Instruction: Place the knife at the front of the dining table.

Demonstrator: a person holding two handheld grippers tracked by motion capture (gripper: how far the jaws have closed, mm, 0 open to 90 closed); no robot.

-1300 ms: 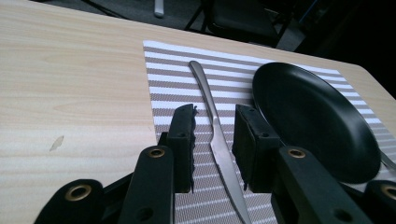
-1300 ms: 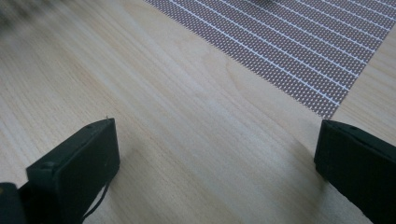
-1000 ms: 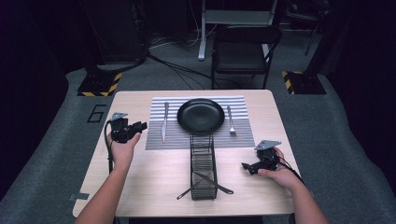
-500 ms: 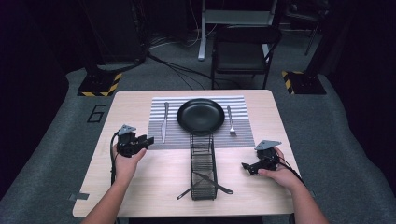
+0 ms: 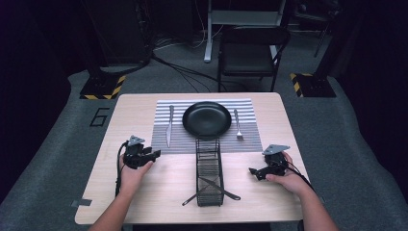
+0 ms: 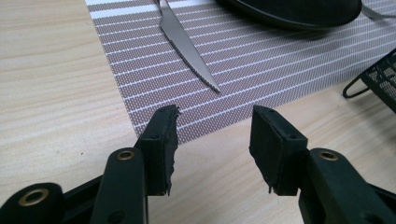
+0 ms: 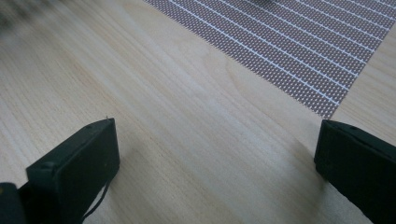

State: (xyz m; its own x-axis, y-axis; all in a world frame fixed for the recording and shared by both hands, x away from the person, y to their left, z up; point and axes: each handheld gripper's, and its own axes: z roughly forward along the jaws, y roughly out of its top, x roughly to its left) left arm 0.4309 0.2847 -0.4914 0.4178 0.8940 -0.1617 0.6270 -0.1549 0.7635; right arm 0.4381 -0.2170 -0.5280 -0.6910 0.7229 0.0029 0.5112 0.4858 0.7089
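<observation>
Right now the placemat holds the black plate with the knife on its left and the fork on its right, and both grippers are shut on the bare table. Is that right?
Not quite: both grippers are open. The left gripper view and the right gripper view each show jaws standing well apart with nothing between them. The rest holds: in the high view the knife lies left of the black plate and the fork right, on the placemat.

- The left gripper [image 5: 155,155] is black, with a grey three-cornered plate [image 5: 135,140] on top and a black cable [image 5: 118,166] looping from it.
- In the left gripper view its jaws carry thick black rubber pads [image 6: 164,140] with ragged edges, small screws in the pad sides and brass-coloured rivets [image 6: 125,155] on the arms.
- The right gripper [image 5: 254,172] is also black with a grey plate [image 5: 275,149] and a dark cable.
- Both forearms are bare, without sleeves.
</observation>
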